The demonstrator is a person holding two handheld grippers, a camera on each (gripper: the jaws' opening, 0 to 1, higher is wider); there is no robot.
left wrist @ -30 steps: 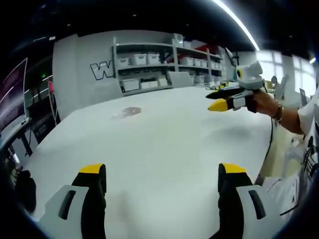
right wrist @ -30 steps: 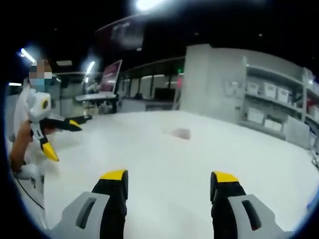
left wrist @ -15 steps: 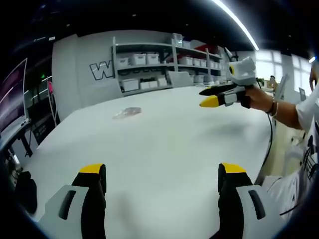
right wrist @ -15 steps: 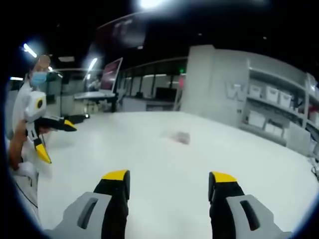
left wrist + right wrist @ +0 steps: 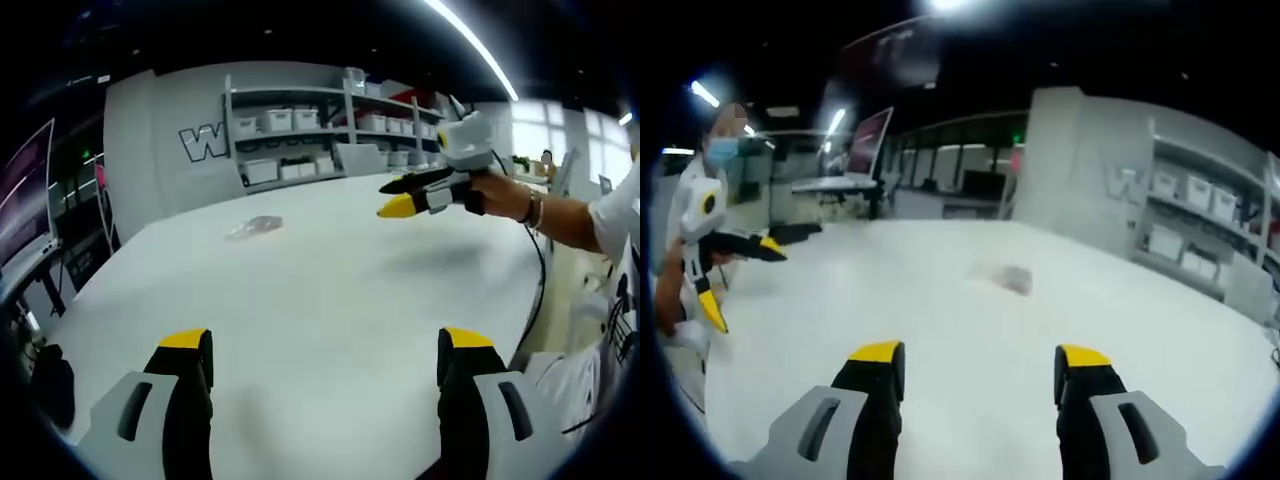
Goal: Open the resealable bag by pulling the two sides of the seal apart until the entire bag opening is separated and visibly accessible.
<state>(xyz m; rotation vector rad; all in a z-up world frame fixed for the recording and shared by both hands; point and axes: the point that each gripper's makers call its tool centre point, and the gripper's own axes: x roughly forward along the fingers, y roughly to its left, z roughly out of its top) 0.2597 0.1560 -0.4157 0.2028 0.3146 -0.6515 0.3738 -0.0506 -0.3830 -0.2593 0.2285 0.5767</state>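
Clearly the approach step: the resealable bag lies flat, far on the white table, untouched. The left gripper and right gripper have jaws wide, empty. Next, both must reach the seal

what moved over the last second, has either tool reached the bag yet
The right tool, seen in the left gripper view, has swung leftward over the large white table, nearer the small clear resealable plastic bag. Nothing has been gripped. The left tool has stayed open, and the bag lies untouched.
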